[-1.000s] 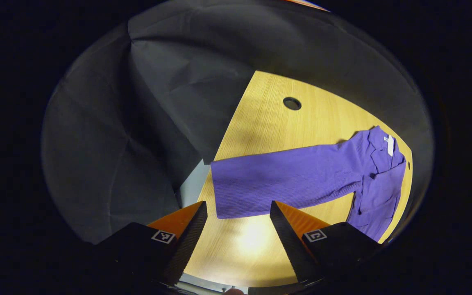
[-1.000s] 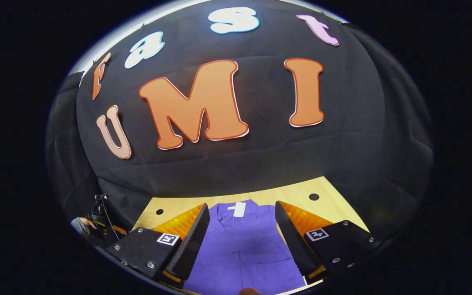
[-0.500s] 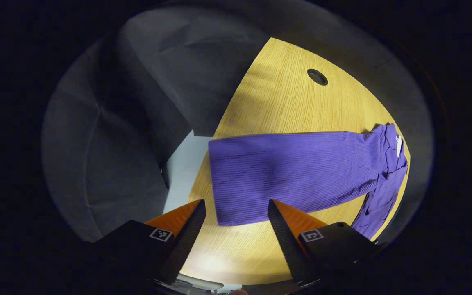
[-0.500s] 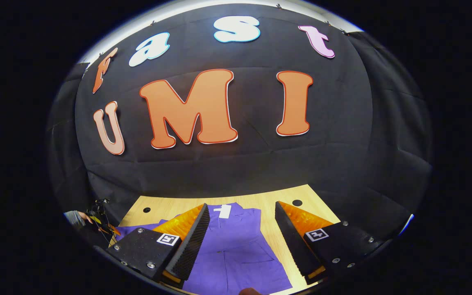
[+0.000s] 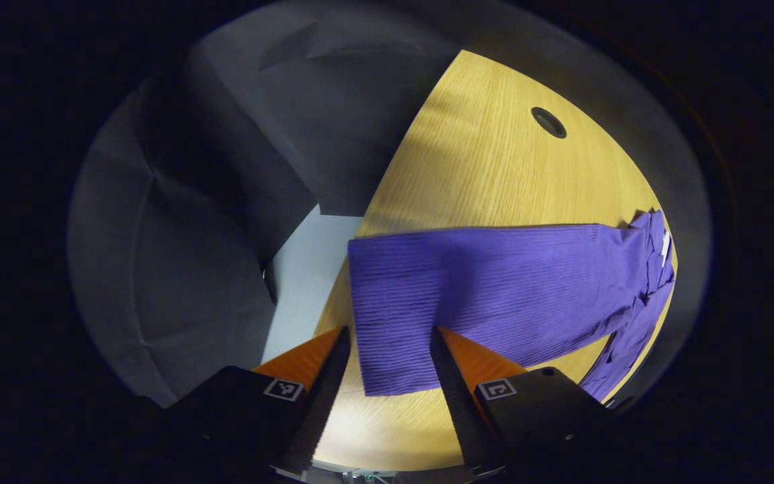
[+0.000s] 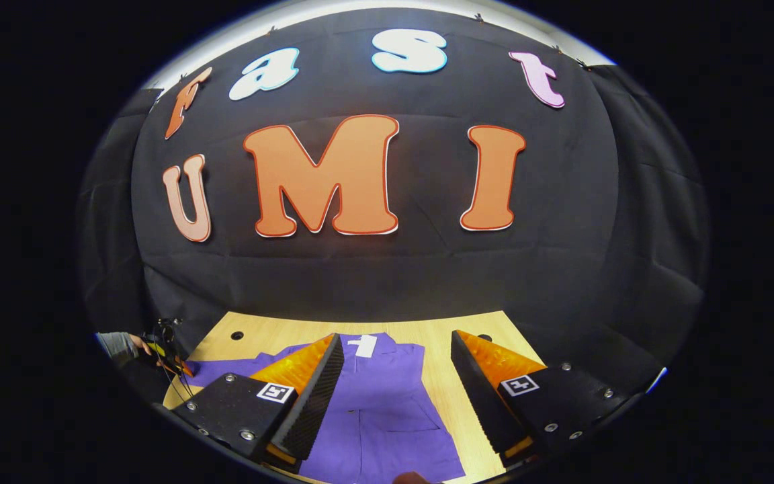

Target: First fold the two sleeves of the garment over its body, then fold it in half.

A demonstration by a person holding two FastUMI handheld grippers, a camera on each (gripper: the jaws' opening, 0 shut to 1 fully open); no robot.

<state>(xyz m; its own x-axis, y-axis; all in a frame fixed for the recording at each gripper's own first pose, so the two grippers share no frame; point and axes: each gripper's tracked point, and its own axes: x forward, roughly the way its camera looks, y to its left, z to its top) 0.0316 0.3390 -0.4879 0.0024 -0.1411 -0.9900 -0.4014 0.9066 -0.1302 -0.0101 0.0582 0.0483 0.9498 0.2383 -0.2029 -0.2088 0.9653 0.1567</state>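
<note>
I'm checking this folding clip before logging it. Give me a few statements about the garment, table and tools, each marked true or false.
1. The left tool is open, its fingers either side of the sleeve cuff. True.
2. The sleeve is already folded over the garment body. False: it lies stretched out flat on the table.
3. The garment is green. False: it is purple.
4. The right tool is open above the garment. True.
5. The table is wooden, with a round hole. True.

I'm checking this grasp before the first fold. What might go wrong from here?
The sleeve ends right at the table edge, so the open left gripper might close on one cloth layer or strike the wood. The right gripper hangs open above the shirt, so pulling may drag it.
</note>
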